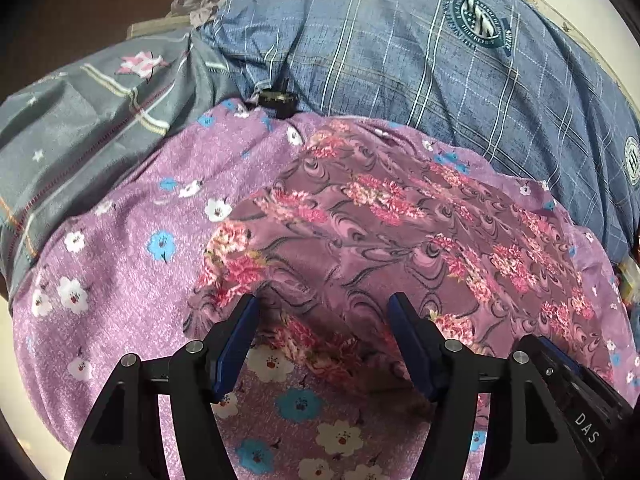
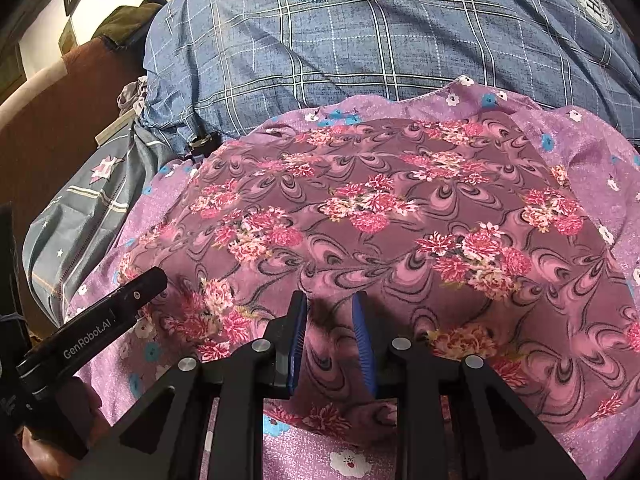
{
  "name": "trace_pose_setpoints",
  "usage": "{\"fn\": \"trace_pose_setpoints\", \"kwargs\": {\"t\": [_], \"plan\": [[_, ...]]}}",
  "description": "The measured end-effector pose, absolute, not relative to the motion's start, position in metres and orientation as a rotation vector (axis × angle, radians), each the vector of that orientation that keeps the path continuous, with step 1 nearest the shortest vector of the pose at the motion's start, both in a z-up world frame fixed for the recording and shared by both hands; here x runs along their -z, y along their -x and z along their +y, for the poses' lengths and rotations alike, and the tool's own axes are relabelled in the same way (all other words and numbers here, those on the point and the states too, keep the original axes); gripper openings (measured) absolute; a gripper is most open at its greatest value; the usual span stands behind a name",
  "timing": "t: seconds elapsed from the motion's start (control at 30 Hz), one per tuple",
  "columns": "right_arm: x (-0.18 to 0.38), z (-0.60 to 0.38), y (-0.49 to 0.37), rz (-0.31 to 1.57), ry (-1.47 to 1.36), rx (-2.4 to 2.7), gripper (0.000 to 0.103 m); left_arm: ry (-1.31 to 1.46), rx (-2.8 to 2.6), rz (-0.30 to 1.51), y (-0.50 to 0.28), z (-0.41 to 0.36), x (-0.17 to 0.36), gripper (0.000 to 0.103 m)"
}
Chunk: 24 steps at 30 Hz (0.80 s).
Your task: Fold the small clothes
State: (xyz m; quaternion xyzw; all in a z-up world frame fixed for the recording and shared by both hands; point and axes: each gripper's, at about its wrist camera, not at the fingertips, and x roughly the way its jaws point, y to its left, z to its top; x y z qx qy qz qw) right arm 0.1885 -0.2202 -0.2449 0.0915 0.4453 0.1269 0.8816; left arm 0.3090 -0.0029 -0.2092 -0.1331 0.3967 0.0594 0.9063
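Note:
A dark pink cloth with red flower clusters (image 1: 384, 224) (image 2: 380, 216) lies spread flat on a lilac cloth with white and blue flowers (image 1: 132, 220) (image 2: 592, 160). My left gripper (image 1: 324, 312) is open wide over the dark cloth's near left edge, which lies between the fingers without being pressed. My right gripper (image 2: 329, 308) stands over the near edge further right. Its blue pads (image 2: 298, 340) are a narrow gap apart, and the cloth lies flat below them. One left finger (image 2: 144, 286) shows in the right wrist view.
Blue checked bedding with round crests (image 1: 400, 48) (image 2: 360, 40) rises behind the cloths. Grey star-print bedding (image 1: 80, 128) (image 2: 84, 216) lies at the left. A small black object (image 1: 276, 100) (image 2: 204, 140) sits at the lilac cloth's far edge. A hand (image 2: 60, 420) holds the left gripper.

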Motion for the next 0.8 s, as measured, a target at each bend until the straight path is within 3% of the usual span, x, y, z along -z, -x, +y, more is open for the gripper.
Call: {"fn": "trace_pose_setpoints", "kwargs": {"t": [0.2,0.63,0.8], "plan": [[0.248,-0.22,-0.19,0.935,-0.19,-0.265,0.026,0.457,-0.119,0.952,-0.315,0.024,0.226,0.068],[0.25,-0.219,-0.192,0.944,-0.199,-0.275,0.026,0.735,-0.209,0.9,-0.321,0.082,0.234,0.072],[0.25,-0.22,-0.192,0.944,-0.202,-0.276,0.026,0.842,-0.161,0.83,-0.324,0.098,0.238,0.068]]}}
